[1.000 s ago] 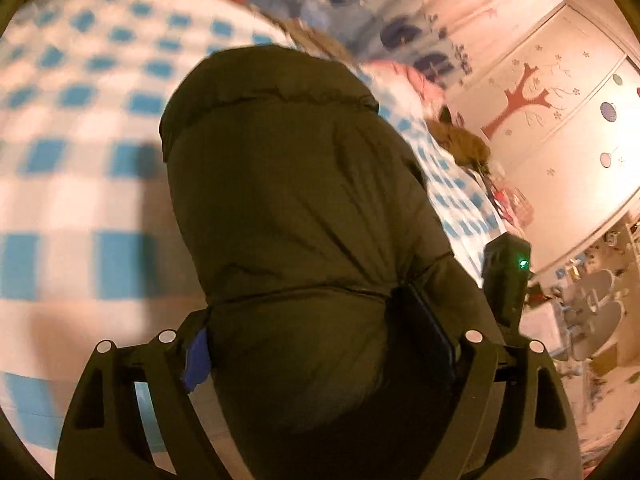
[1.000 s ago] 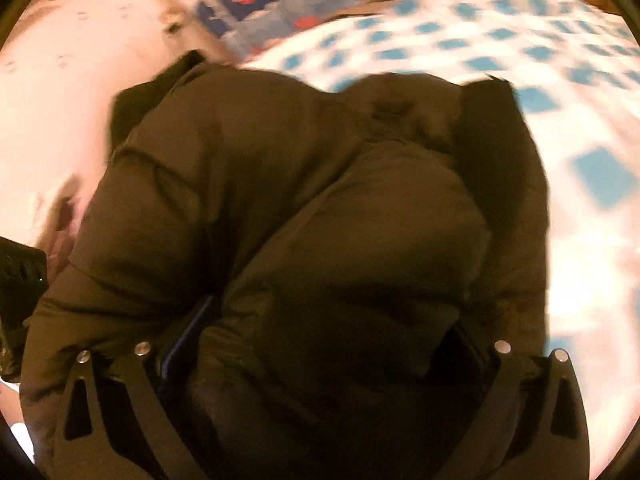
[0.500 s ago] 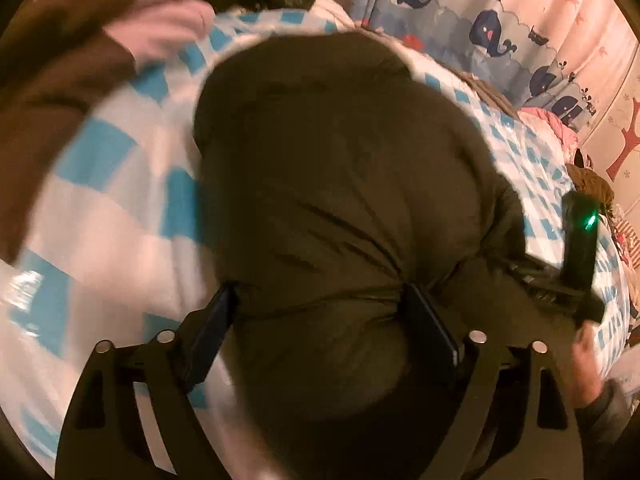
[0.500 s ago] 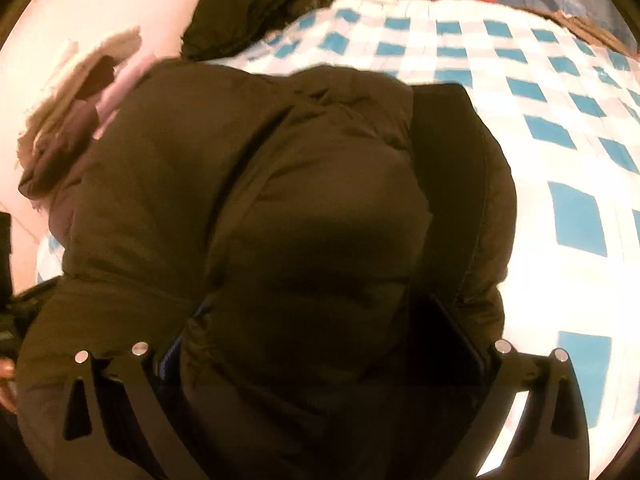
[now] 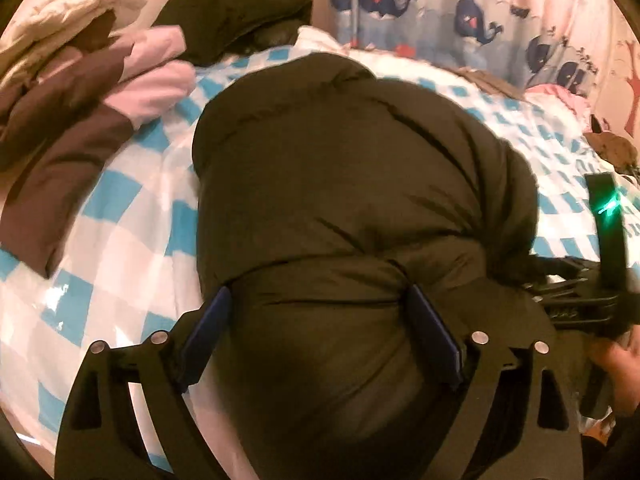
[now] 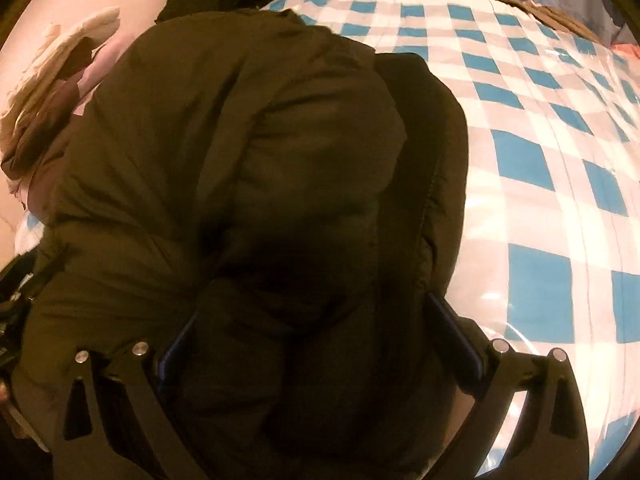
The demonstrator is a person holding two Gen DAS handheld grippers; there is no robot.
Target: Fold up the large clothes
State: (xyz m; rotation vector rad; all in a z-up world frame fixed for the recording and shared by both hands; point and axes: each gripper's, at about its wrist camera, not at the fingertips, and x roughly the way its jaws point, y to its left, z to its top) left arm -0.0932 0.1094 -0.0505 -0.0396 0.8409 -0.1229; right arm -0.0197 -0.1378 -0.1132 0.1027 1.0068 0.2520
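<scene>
1. Looking from the left side first, a pile of other clothes (image 5: 80,92), pink, brown and cream, sits at the far left of the bed (image 5: 120,248) with the blue and white checks

2. The big dark puffy jacket (image 5: 344,168) lies bunched up in the middle of the bed, with one end in each tool

3. The left gripper (image 5: 316,320) has its jaws spread wide, and a thick roll of the jacket fills the gap, with both blue pads pushed into it, so it is holding the jacket

4. The right gripper (image 6: 316,336) is also spread wide around a fat fold of the jacket (image 6: 248,152), and its pads press in on both sides

5. The jacket looks soft and squashy, full of air, and I think it will puff back up when let go

6. Its shiny cloth may be slippery, so a thin pinch could slide off

7. A good place to hold seems to be a thick edge or seam, with lots of cloth in the jaws, one tool at each end
</scene>
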